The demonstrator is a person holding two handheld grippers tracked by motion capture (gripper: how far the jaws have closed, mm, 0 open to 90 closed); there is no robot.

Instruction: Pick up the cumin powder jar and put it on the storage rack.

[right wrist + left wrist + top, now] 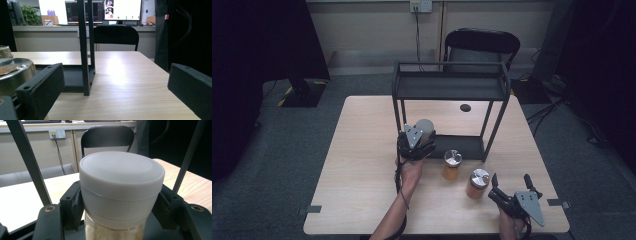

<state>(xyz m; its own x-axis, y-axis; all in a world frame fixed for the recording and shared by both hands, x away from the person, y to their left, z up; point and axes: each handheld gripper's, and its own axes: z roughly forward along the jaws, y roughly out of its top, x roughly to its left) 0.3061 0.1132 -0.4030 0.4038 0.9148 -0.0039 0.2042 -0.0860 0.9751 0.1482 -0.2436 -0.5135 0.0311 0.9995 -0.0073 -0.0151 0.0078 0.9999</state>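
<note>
Gripped between the black jaws of the left tongs [120, 205] is a jar with a wide white lid [121, 185]; the pads press on both sides just under the lid, and pale granular contents show through the clear glass below. In the high view the left tongs [416, 142] hold this jar [425, 127] at the front left of the black two-tier rack [451, 85], beside its front left post and over the near edge of its lower tray. Two more jars with silver lids stand on the tabletop [362, 175] in front of the rack: one [452, 164] just beside the tray's front edge, the other [477, 183] nearer the person. The right tongs [511, 181] rest low at the tabletop's near right corner, jaws wide apart with nothing between them, just right of the nearer silver-lidded jar. A black chair [481, 45] stands beyond the tabletop.
</note>
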